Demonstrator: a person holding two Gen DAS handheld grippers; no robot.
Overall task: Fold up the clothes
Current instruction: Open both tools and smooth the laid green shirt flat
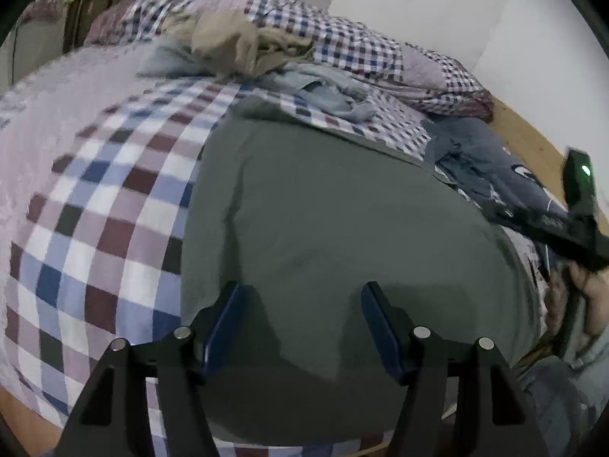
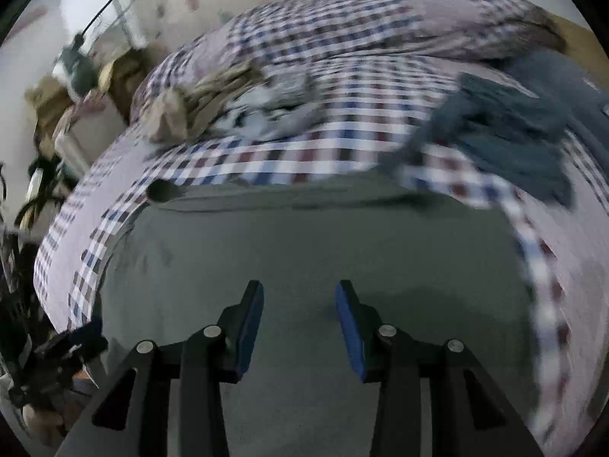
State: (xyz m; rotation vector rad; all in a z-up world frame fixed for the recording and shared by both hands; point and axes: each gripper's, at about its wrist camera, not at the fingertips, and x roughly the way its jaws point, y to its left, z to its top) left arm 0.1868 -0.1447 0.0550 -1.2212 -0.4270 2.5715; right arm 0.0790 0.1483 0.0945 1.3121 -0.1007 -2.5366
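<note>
Grey-green cloth, the garment in hand, lies spread nearly flat on the checked bedspread of a bed. In the left wrist view, the left tool hovers over the near part of the garment with its blue-padded fingers apart and nothing between them. The flat lay suggests the cloth is smoothed out ready for a fold, and the empty, parted jaws suggest a grasp not yet made. Only this view shows the body of the right tool at the right edge with the hand that holds it. It also gives the sharper view of the waiting clothes: a tan heap, a pale blue piece and a dark blue garment, kept well apart from the working area.

In the right wrist view, the right tool likewise stands over the grey-green garment, fingers parted and empty. This view is blurred, so detail is poor. It alone shows the garment's far edge from side to side, a dark round mark near its left corner whose nature cannot be told, and clutter beside the bed.
</note>
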